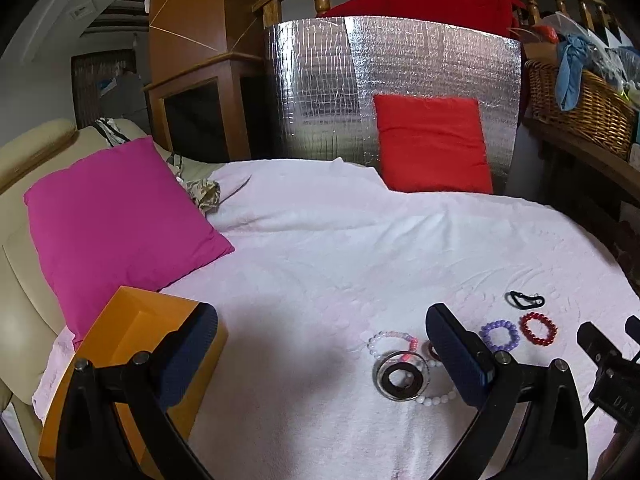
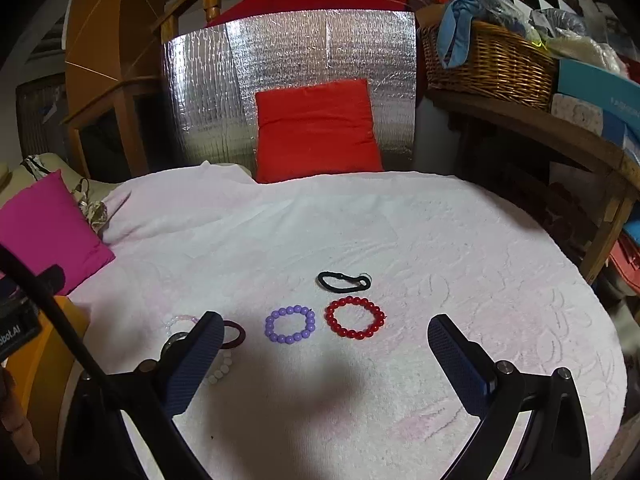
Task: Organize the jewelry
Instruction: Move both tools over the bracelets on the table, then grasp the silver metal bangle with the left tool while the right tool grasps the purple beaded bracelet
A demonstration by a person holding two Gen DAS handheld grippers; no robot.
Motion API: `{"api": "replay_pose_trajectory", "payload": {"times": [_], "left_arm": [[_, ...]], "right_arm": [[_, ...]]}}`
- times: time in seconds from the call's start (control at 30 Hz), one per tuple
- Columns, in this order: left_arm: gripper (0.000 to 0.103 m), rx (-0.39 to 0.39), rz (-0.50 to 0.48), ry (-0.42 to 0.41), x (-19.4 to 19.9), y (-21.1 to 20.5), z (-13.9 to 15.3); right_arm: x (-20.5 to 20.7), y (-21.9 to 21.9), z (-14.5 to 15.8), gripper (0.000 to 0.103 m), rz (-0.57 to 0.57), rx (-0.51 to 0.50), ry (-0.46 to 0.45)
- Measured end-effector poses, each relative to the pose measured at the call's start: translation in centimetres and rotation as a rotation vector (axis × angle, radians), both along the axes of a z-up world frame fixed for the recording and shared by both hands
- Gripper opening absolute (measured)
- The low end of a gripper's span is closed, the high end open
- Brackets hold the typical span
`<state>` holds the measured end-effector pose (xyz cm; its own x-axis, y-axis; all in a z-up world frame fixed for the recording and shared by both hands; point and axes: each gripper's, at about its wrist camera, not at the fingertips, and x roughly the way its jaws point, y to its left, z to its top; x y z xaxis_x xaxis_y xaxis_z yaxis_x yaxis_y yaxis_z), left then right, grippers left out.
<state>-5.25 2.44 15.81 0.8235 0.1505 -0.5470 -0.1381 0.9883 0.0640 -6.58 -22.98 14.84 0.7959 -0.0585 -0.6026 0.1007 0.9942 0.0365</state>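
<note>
Both grippers hover wide open and empty over a pale pink blanket on a bed. The left gripper has an orange box against its left finger and a pile of rings and bracelets between its fingers. Ahead of the right gripper lie 1 purple bracelet, 1 red bracelet and a black hair tie. Beads may sink into the soft pile and slip a closing grip.

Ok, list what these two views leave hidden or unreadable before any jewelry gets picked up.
- Orange box: in the left wrist view the left finger covers part of it, and whether it is open cannot be told.
- Dark red ring: right wrist view, partly behind the left finger; in the left wrist view only a sliver shows.
- White bead bracelet: a round dish overlaps it.
</note>
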Motion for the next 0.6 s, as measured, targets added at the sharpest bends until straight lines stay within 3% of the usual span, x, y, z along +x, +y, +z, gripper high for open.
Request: {"api": "replay_pose_trajectory", "payload": {"times": [0.37,0.6], "left_arm": [[0.103,0.003,-0.026,0.031,1.3,0.7,-2.0],[0.103,-0.009,-0.041,0.174,4.2,2.0,-6.1]], "right_arm": [[2.0,-0.5,-1.1,0.103,-0.012,0.061,0.028],[3.7,-2.2,-3.4,0.103,-0.021,0.125,0.125]]}}
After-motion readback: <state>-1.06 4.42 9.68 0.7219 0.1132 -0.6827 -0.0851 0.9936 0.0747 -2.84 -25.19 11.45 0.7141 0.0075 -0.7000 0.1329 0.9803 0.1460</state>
